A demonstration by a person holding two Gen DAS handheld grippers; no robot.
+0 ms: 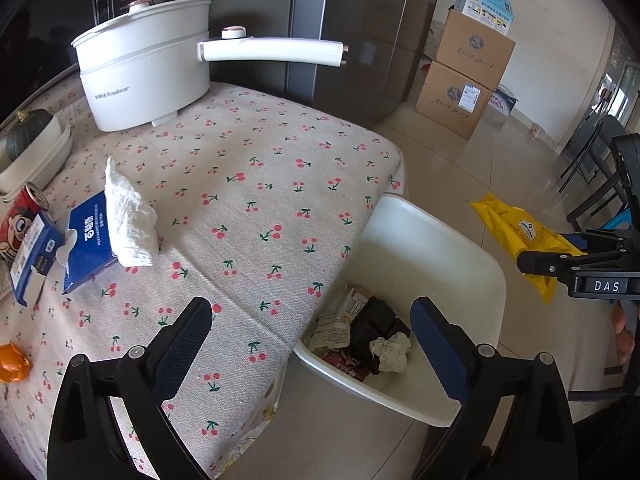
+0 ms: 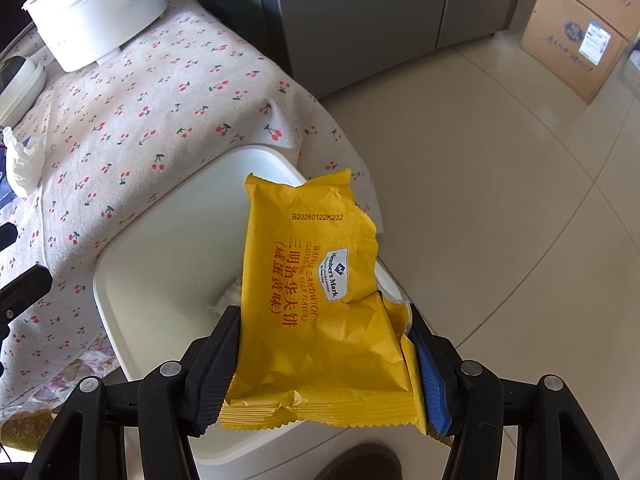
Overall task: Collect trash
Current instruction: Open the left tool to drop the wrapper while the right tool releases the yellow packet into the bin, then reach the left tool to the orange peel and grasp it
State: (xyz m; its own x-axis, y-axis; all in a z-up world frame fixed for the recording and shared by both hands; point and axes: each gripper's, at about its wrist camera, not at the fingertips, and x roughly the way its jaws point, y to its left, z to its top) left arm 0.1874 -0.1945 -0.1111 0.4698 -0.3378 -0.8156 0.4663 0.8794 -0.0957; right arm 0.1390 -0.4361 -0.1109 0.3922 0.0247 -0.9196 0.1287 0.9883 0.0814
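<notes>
While bin beside the surface already holds scraps: left tongs wide open, empty; right tongs clamped on yellow wrapper above bin. Left: crumpled tissue, possibly orange scrap.

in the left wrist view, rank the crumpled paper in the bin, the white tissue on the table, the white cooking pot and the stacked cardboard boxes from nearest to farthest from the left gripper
From the left gripper:
1. Crumpled paper, in the bin, between the open fingers.
2. White tissue, on the table's left, against the blue tissue box.
3. White cooking pot, at the table's far end.
4. Stacked cardboard boxes, on the floor by the far wall.
</notes>
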